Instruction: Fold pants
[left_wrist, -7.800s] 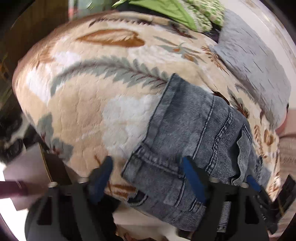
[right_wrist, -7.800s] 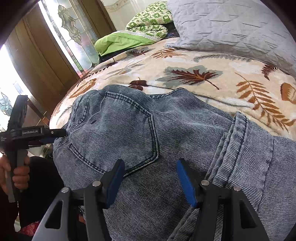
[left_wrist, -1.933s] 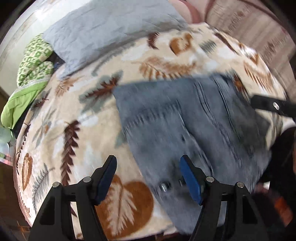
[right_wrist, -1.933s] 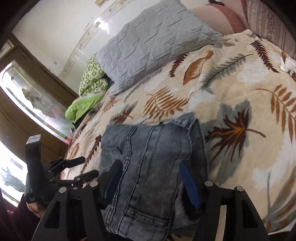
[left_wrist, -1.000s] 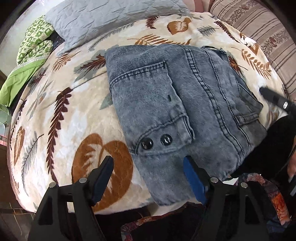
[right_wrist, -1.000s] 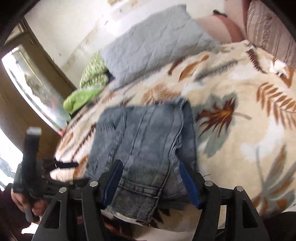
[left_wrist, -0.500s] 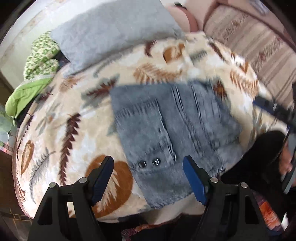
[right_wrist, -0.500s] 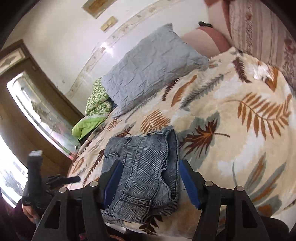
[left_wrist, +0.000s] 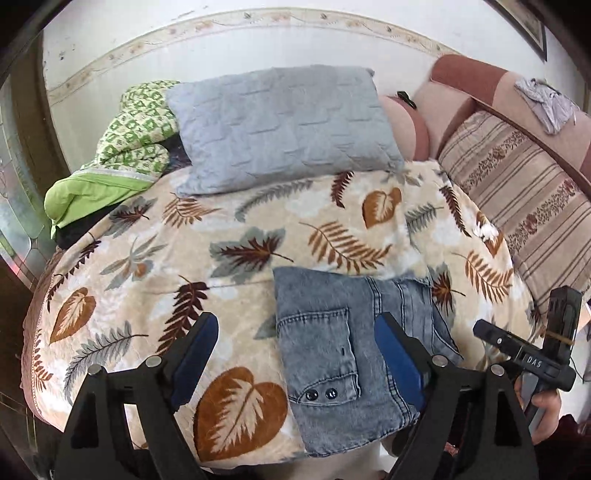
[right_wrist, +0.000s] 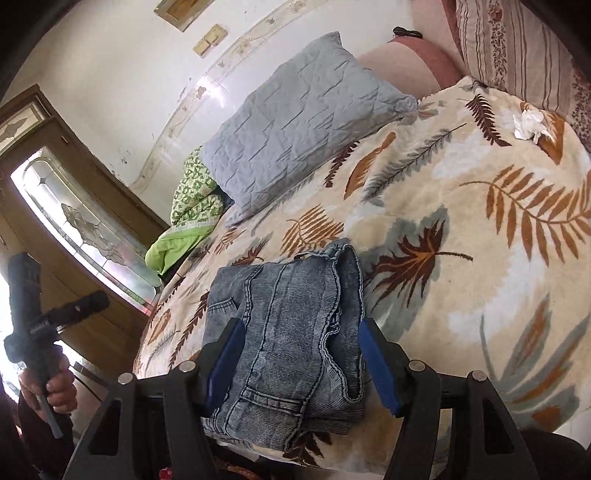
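Folded grey-blue denim pants (left_wrist: 343, 354) lie at the near edge of the leaf-patterned beige blanket (left_wrist: 147, 266).

The left gripper (left_wrist: 295, 354) hangs above them, jaws spread and just opened wider, nothing between the pads. The right gripper (right_wrist: 301, 363) is likewise spread, apart from the cloth, the bundle seen between its blue fingers (right_wrist: 380, 373). A quilted grey pillow (left_wrist: 280, 125) and green patterned bedding (left_wrist: 125, 147) sit at the far edge, well apart. The bundle's long axis runs from near edge toward the pillow, buttoned pocket nearest.
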